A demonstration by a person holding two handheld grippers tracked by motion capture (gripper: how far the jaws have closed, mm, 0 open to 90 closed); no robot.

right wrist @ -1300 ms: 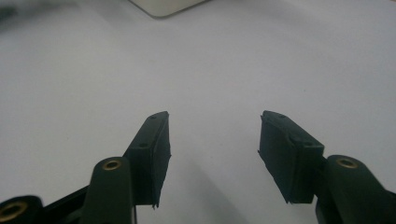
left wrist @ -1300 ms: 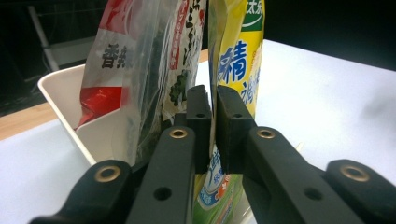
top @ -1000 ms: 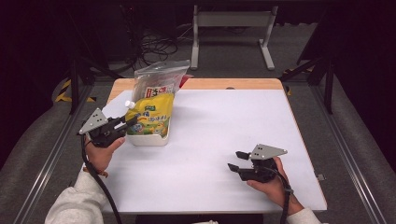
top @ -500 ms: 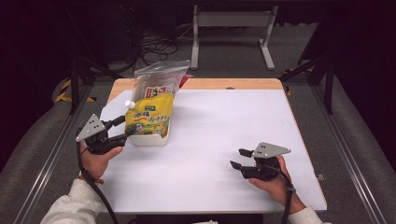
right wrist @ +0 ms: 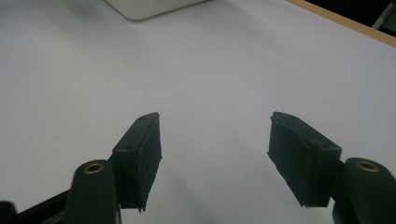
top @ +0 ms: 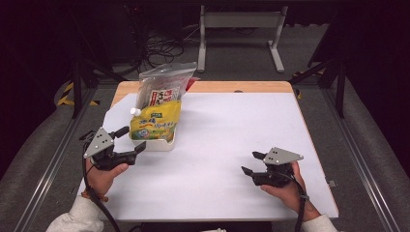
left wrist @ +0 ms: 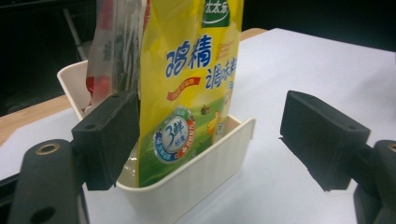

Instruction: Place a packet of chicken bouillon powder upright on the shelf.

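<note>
A cream plastic bin stands at the table's left, holding an upright yellow pouch and a clear bag with red print behind it. My left gripper sits just left of the bin; its jaws have just been opening and now stand wide and empty, a short way back from the bin's near wall. My right gripper rests low over bare tabletop at the right; its jaws have also just been opening, with nothing between them.
The white table sheet spreads between the two hands. A wooden edge runs along the far side. Metal rails, cables and a stand lie on the dark floor beyond the table.
My left hand has drawn back from the bin toward the near left and its jaws have spread apart. The right gripper's jaws stand a little wider; that hand stayed in place.
</note>
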